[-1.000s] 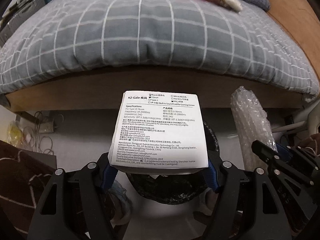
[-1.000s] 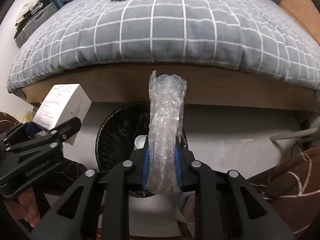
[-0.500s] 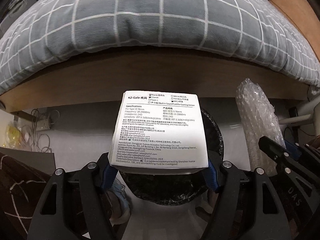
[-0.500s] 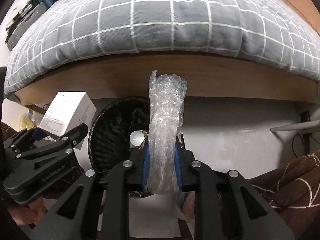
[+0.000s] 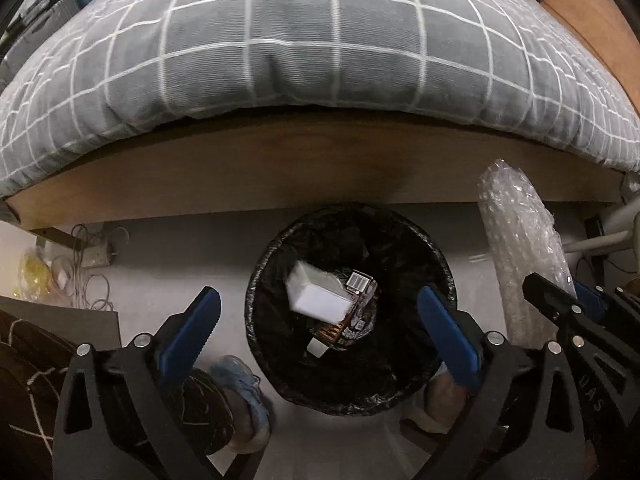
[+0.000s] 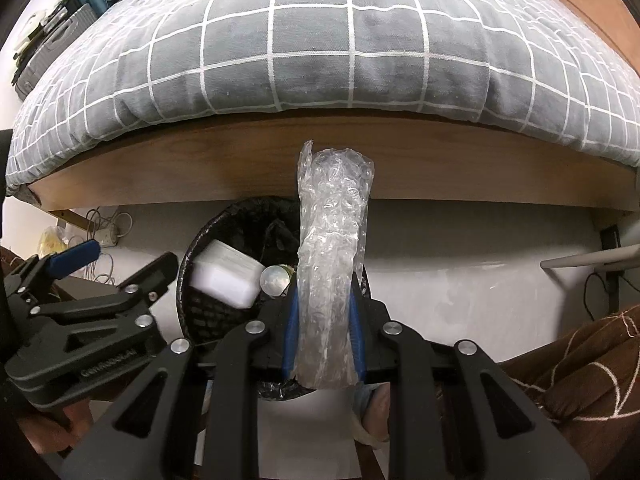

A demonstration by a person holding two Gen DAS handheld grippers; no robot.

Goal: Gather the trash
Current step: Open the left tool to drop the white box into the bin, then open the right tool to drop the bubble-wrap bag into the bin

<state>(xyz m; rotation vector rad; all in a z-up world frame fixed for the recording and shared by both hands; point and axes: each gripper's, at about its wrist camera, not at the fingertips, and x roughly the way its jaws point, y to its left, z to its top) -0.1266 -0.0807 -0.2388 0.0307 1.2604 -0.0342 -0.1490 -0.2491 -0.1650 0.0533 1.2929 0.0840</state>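
quilt [image 5: 304, 40]: grey with a white grid
bed frame [image 5: 280, 168]: brown wood
bin [image 5: 440, 264]: black liner, glossy
box [image 5: 316, 296]: plain white
wrap [image 6: 332, 264]: clear, bubbled
left claw [image 5: 320, 320]: black with blue pads
right claw [image 6: 323, 324]: black, blue pads
floor [image 5: 192, 252]: pale grey
blanket [image 6: 580, 368]: dark brown with white lines

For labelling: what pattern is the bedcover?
Grey bedcover with a white grid; clearest in the right wrist view.
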